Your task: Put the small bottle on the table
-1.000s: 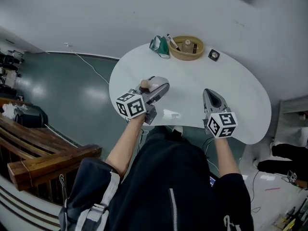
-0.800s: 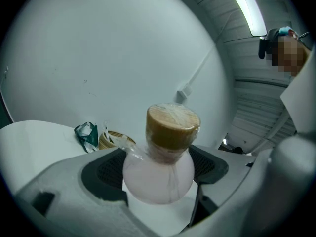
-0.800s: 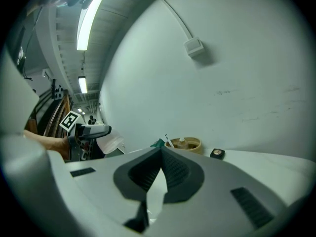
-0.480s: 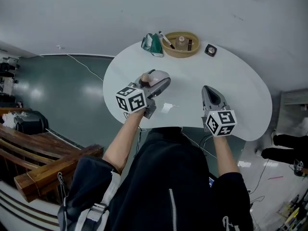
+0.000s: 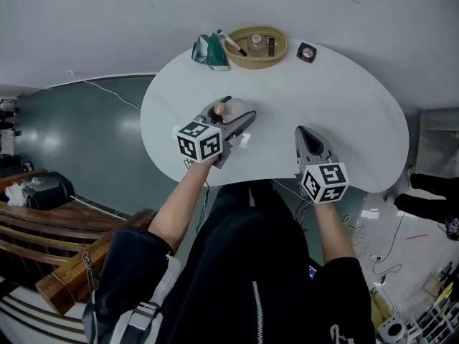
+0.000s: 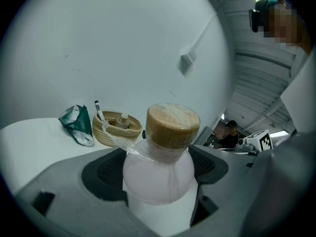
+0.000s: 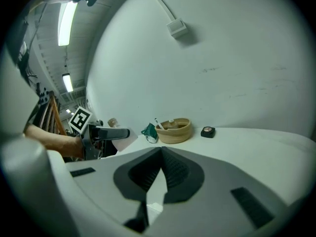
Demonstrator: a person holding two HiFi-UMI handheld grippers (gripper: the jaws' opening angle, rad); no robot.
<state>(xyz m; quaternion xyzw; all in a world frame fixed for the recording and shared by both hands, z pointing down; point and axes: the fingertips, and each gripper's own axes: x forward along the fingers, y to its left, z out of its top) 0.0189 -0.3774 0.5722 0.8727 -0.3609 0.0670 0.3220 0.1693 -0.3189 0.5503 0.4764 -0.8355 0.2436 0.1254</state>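
A small pale bottle with a cork stopper under clear plastic wrap stands upright between the jaws of my left gripper, which is shut on its body. In the head view the left gripper holds the bottle over the left part of the white table. Whether its base touches the top I cannot tell. My right gripper hovers over the table's near edge, shut with nothing in it.
At the table's far side stands a woven basket holding a marker and small items, with a crumpled green bag to its left and a small dark compact to its right. A grey wall rises behind, and the floor drops away on the left.
The left gripper with the bottle has moved a little further in over the table, toward the basket. The right gripper has kept its place near the front edge.
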